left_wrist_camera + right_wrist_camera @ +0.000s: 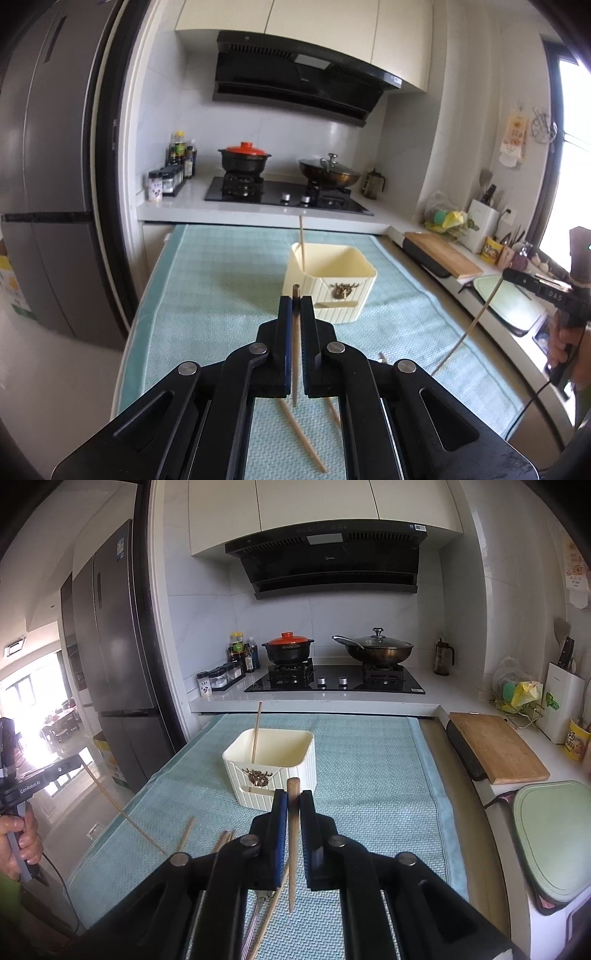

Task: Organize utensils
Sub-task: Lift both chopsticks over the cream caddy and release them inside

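Matte black linkage arms on the left gripper [295, 301], joined by round silver pivot pins; blue pads lining the inner faces of its fingers [283, 343]; same black-and-blue build on the right gripper [293, 794]; white "GenRobot.AI" lettering along one black bar; thin black cable trailing below each hand [20, 836].

Both wrist views look from above the tabletop's [207, 295] near edge, tilted down toward the far edge. Both share the cream holder [328, 284] and stove [334, 681], left view set leftward.
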Demonstrator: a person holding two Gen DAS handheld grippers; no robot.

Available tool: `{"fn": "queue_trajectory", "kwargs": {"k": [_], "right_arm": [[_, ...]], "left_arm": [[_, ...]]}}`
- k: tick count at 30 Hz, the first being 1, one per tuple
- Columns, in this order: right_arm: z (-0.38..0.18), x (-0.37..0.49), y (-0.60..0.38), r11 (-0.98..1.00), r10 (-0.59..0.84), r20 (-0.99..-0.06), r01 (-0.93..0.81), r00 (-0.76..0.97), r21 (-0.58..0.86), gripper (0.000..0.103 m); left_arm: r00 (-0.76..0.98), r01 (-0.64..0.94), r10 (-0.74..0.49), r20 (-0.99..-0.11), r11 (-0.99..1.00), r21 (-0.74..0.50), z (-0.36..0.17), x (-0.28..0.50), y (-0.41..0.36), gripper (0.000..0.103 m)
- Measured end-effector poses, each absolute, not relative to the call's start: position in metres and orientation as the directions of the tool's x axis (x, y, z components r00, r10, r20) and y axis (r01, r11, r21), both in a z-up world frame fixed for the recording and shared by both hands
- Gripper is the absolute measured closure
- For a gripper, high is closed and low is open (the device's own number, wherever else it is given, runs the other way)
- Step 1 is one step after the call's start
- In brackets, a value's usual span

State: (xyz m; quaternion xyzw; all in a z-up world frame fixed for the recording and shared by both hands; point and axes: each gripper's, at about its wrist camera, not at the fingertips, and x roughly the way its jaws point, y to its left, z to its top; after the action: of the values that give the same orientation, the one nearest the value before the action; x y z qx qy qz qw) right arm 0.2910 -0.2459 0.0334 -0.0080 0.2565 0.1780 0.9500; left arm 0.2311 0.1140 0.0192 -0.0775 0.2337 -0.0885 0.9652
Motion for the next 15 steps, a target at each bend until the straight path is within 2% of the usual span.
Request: {"fn": "queue_trajectory", "kwargs": {"k": [8, 15], "right_arm": [[0.064, 0.301, -0.236, 0.933, 0.343, -0.432, -0.357, 0.834, 0.050, 0.096], [0.104, 0.329, -0.212, 0.930, 0.350, -0.333, -0.367, 0.875, 0.015, 0.096]], "left_arm": [[0.898, 0.153, -0.222, -0.380, 0.967, -0.203, 0.048, 0.247, 0.115, 0.102], [0.925, 0.181, -0.236, -0.296, 0.963, -0.200, 0.092, 0.288, 0.110, 0.102]]}}
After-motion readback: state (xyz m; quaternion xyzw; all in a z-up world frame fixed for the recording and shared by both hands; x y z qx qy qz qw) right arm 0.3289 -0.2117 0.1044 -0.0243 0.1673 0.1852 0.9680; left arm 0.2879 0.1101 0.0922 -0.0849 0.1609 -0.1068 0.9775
